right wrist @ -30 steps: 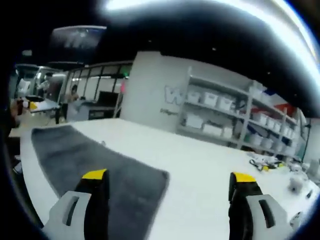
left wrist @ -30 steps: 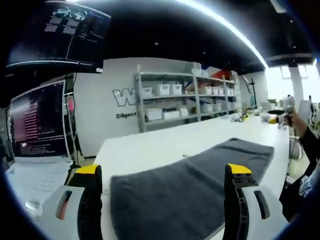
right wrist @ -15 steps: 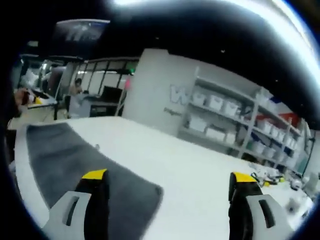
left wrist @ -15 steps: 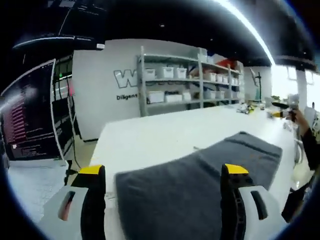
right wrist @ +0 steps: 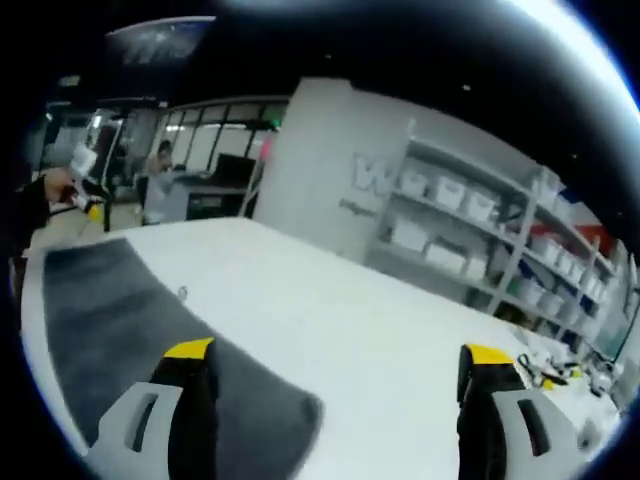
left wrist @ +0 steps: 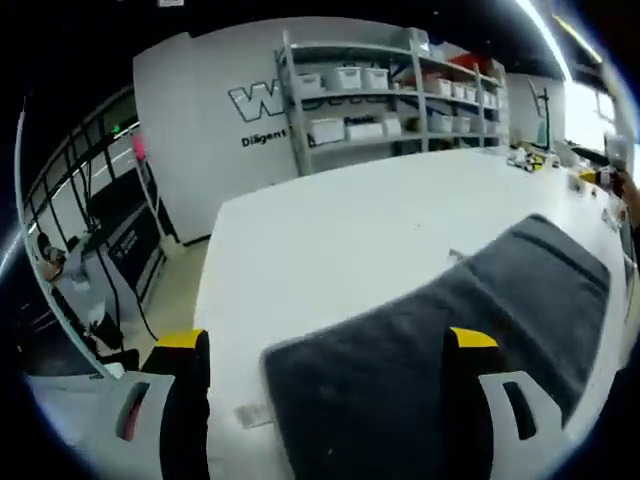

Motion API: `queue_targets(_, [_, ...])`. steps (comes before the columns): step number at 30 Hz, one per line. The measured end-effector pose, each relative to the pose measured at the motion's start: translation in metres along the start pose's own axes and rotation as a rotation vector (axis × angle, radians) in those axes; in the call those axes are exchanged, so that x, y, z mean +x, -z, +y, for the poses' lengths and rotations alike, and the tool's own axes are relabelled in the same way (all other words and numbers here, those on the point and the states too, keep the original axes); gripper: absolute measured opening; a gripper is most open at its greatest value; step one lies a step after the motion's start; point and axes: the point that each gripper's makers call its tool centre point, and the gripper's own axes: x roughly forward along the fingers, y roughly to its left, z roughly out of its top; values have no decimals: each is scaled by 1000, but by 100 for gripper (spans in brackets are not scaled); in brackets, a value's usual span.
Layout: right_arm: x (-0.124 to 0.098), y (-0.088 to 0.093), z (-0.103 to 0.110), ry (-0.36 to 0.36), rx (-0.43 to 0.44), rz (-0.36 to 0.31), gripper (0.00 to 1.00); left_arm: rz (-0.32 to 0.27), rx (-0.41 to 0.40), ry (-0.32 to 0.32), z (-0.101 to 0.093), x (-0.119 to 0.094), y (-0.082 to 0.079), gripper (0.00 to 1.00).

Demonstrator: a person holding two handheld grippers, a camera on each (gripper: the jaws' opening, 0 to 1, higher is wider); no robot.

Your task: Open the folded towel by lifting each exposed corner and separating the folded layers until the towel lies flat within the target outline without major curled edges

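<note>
A dark grey towel (left wrist: 430, 350) lies folded in a long strip on the white table (left wrist: 320, 240). In the left gripper view its near end lies between the jaws of my left gripper (left wrist: 325, 345), which hovers open above it, holding nothing. In the right gripper view the towel (right wrist: 130, 340) runs from the far left to a rounded end by the left jaw. My right gripper (right wrist: 340, 355) stands open over bare table (right wrist: 380, 340) just past that end. A person's hand with the other gripper (right wrist: 70, 190) shows at the far left.
Metal shelves with white bins (left wrist: 390, 90) stand against the lettered wall behind the table. Small tools (left wrist: 535, 158) lie at the table's far right. A small label (left wrist: 250, 415) lies on the table by the left jaw. A person (right wrist: 155, 180) stands by desks in the background.
Both views have shifted with my hands. The left view has tipped downward and nearer the towel's end. The right view has turned a little; the towel lies as before.
</note>
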Motion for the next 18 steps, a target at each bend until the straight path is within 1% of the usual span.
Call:
queue_targets(1, [5,0,-4,4,-1,9,100,0,-4,-8,3,2,-3,91])
queue_targets(2, [8,0,-8,12,-8,17,100,-5,-18,-18,8,4,-6,87])
queue_targets(3, [12,-1,-13,19,-14,19,100,-2,-20,-19,11,6,-9,85])
queue_targets(5, [19,-3,-23,31,-15,23,100,22,-30,-17,16,11,-9,87])
queue_targets(6, [22,-4,-26,34,-15,27,100,40,-34,-16,26,18,-11,88])
queue_targets(7, [24,-4,-29,35,-15,31,100,56,-34,-22,29,21,-10,87])
queue_targets(8, [28,-5,-33,37,-17,39,100,71,-30,-38,39,27,-9,86])
queue_targets(10, [32,-5,-37,45,-21,48,100,100,-16,-85,55,34,-6,83])
queue_targets(11, [35,-4,-39,48,-24,53,100,114,-14,-95,60,39,-2,81])
queue_targets(13, [38,-2,-40,46,-23,58,100,134,-30,-88,64,46,5,81])
queue_targets(15, [44,4,-36,34,-4,63,100,147,-54,-87,69,53,11,84])
queue_targets(18, [51,17,-29,22,0,85,100,164,-68,-86,75,63,20,79])
